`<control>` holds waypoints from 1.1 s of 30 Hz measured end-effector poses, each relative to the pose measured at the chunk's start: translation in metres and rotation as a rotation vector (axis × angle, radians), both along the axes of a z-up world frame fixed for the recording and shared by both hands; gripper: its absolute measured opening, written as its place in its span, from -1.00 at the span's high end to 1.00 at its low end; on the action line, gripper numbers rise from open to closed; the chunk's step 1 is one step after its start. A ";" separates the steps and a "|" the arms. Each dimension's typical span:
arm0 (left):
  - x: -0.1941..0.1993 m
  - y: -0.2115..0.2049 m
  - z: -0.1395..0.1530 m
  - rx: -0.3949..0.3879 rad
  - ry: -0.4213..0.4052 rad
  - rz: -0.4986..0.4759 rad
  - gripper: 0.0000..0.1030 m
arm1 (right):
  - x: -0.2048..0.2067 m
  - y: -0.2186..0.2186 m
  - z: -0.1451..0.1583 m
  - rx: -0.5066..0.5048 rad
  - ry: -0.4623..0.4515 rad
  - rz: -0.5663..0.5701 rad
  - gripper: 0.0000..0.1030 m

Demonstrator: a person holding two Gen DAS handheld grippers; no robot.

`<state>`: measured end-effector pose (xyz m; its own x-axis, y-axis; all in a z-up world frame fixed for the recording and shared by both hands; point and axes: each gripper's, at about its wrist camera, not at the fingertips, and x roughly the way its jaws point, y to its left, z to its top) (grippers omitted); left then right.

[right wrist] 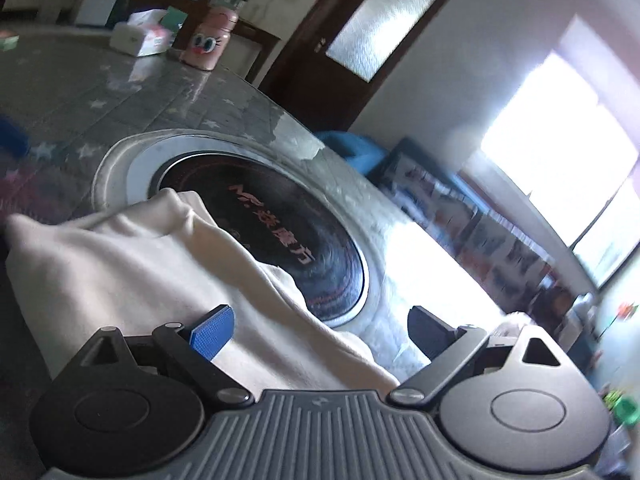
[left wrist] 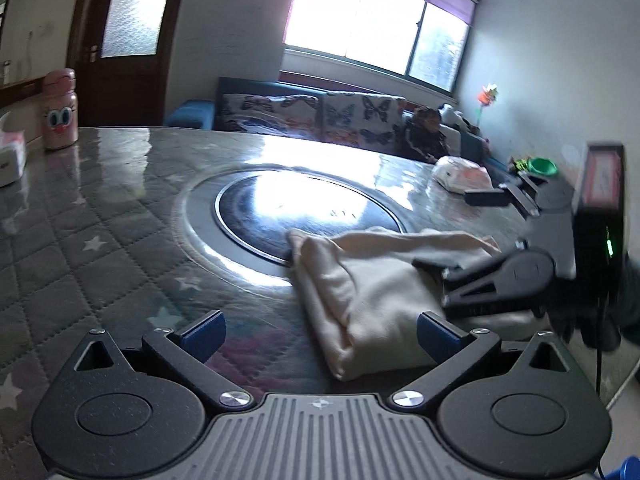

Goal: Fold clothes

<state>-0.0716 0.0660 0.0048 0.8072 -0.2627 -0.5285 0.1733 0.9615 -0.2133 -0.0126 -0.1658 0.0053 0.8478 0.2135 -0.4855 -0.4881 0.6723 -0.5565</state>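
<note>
A cream garment (left wrist: 372,292) lies folded into a thick bundle on the quilted table, its far edge over the round dark cooktop (left wrist: 304,212). My left gripper (left wrist: 318,336) is open and empty, just short of the bundle's near left corner. My right gripper (left wrist: 472,240) shows in the left wrist view at the bundle's right side, jaws apart, above the cloth. In the right wrist view the garment (right wrist: 132,256) lies under and ahead of my open right gripper (right wrist: 320,332), and the cooktop (right wrist: 288,232) is beyond it.
A pink cartoon bottle (left wrist: 59,110) and a white tissue box (left wrist: 10,156) stand at the table's far left. A plastic bag (left wrist: 460,174) lies at the far right edge. The grey starred table cover (left wrist: 100,240) stretches to the left. A sofa (left wrist: 312,116) is behind.
</note>
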 end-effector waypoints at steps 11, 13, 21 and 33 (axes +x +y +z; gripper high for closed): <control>0.007 0.034 0.001 -0.087 0.033 0.127 -1.00 | -0.030 0.035 -0.003 -0.021 -0.055 0.147 -0.92; 0.008 0.038 0.000 -0.087 0.041 0.144 -1.00 | -0.035 0.039 0.001 -0.001 -0.055 0.166 -0.93; 0.012 0.043 0.001 -0.113 0.055 0.176 -1.00 | -0.062 0.059 -0.016 -0.037 -0.161 0.226 -0.94; 0.025 0.033 0.012 -0.127 0.076 0.183 -1.00 | -0.069 0.062 -0.023 -0.040 -0.216 0.220 -0.88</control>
